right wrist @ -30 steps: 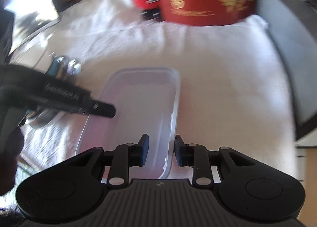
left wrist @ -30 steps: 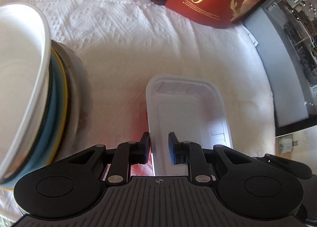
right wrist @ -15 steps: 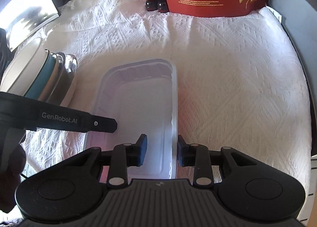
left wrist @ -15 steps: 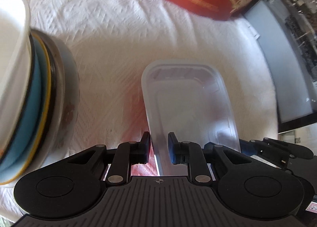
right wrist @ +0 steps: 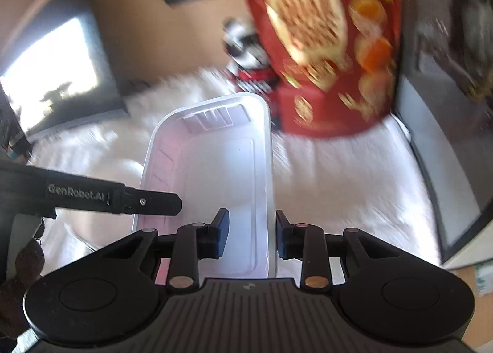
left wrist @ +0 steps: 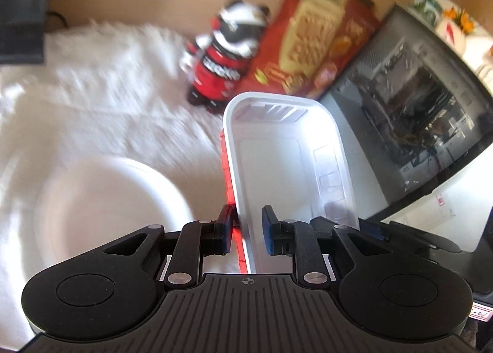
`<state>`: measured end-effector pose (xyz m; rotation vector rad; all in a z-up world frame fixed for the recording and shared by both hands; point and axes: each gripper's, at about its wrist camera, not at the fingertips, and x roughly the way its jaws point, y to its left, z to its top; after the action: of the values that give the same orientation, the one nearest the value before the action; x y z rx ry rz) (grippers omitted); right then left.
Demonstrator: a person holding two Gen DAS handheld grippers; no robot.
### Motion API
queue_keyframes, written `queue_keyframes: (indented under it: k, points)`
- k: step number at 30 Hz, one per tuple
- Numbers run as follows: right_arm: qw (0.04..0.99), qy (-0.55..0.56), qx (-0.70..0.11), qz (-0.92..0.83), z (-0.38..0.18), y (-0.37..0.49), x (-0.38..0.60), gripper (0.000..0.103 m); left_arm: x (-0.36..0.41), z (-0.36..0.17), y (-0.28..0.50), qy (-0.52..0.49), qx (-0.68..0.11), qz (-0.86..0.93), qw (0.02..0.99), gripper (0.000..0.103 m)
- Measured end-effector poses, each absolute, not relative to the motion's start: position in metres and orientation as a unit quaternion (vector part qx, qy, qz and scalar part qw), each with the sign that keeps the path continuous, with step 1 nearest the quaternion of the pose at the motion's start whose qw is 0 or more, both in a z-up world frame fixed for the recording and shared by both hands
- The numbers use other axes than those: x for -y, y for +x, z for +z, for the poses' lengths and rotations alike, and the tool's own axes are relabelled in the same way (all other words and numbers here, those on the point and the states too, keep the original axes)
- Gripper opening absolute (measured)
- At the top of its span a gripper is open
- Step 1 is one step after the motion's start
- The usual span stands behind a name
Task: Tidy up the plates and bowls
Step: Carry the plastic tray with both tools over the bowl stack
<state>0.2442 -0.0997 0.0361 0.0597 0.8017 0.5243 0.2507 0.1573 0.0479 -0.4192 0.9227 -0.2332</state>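
A translucent white plastic tray (left wrist: 286, 162) is held off the cloth by both grippers. My left gripper (left wrist: 246, 231) is shut on the tray's left rim. My right gripper (right wrist: 251, 237) is shut on its right rim (right wrist: 268, 186). A white bowl (left wrist: 101, 199), the top of a stack, sits below and left of the tray in the left wrist view. The left gripper's finger (right wrist: 148, 202) shows at the tray's left edge in the right wrist view.
A white textured cloth (left wrist: 92, 100) covers the table. A red and black toy figure (left wrist: 225, 57) and a red snack bag (right wrist: 326, 44) stand at the back. A dark computer case (left wrist: 409, 112) is on the right, a monitor (right wrist: 52, 75) at the far left.
Both grippers have lifted the tray off the cloth and tilted upward. The stacked bowls now lie lower left, seen from above. The view is motion-blurred.
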Motion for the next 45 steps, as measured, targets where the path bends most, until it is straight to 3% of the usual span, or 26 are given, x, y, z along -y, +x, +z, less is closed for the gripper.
queue_keyframes:
  k: [7, 15, 24, 45]
  points:
    - [0.876, 0.062, -0.384, 0.284, 0.053, 0.226, 0.023, 0.03, -0.232, 0.074, 0.232, -0.181, -0.429, -0.112, 0.878, 0.021]
    - [0.856, 0.022, -0.423, 0.296, 0.034, 0.22, -0.031, 0.031, -0.274, 0.033, 0.226, -0.225, -0.46, -0.085, 0.854, 0.021]
    - [0.833, -0.021, -0.452, 0.318, 0.014, 0.223, -0.043, 0.031, -0.28, -0.001, 0.231, -0.249, -0.482, -0.063, 0.837, 0.021]
    - [0.835, -0.014, -0.438, 0.334, 0.016, 0.243, -0.047, 0.038, -0.289, -0.002, 0.243, -0.262, -0.47, -0.059, 0.841, 0.019]
